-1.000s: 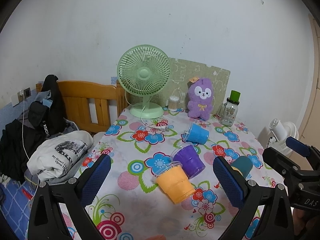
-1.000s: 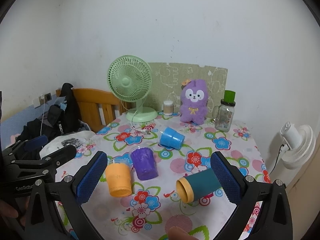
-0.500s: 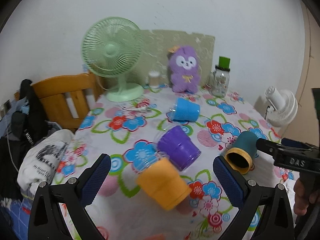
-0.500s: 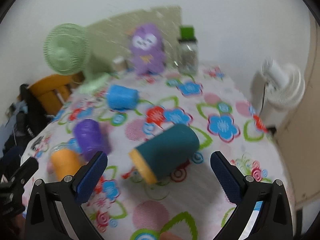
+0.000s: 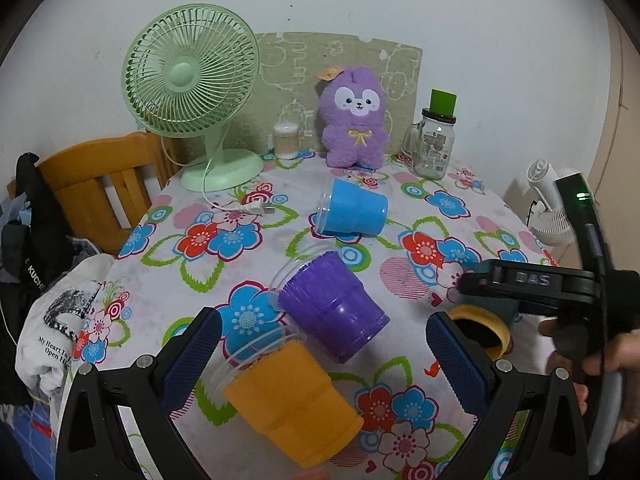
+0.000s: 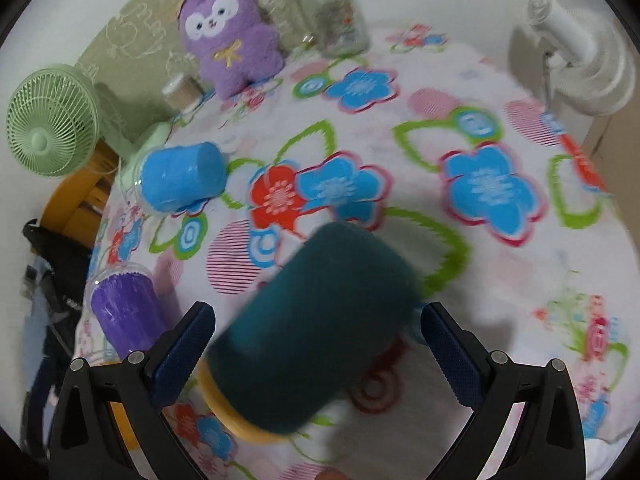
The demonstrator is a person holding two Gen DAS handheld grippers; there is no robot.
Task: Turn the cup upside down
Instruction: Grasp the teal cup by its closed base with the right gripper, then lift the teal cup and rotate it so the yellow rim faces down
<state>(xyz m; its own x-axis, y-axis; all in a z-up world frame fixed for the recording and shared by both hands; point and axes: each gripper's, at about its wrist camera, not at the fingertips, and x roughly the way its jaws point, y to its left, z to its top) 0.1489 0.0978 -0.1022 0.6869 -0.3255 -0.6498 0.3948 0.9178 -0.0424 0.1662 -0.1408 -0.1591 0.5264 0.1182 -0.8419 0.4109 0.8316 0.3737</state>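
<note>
The surface [image 5: 168, 280], covered by a cloth printed with bright flowers, carries everything here. At its back stands a green desk fan [image 5: 192, 80], with a purple plush toy [image 5: 354, 120] beside a glass jar with a green lid [image 5: 434, 144] and a small tub of cotton swabs [image 5: 286, 141] between fan and toy. A white fan [image 6: 580, 44] stands off the right edge, and a wooden chair [image 5: 96, 184] hung with clothes stands to the left.

Four cups lie on their sides. The teal cup [image 6: 320, 336], with a yellow rim, lies between the fingers of the right gripper [image 6: 316, 348], its rim toward the camera and its closed end pointing away; the picture is blurred there. That gripper stands wide, its pads on either side of the cup and apart from it. The orange cup [image 5: 292, 396] lies between the fingers of the left gripper [image 5: 322, 356], which is also spread wide and touches nothing. The purple cup [image 5: 332, 304] lies just behind the orange one, and the blue cup [image 5: 354, 210] lies farther back, near the plush toy.
</note>
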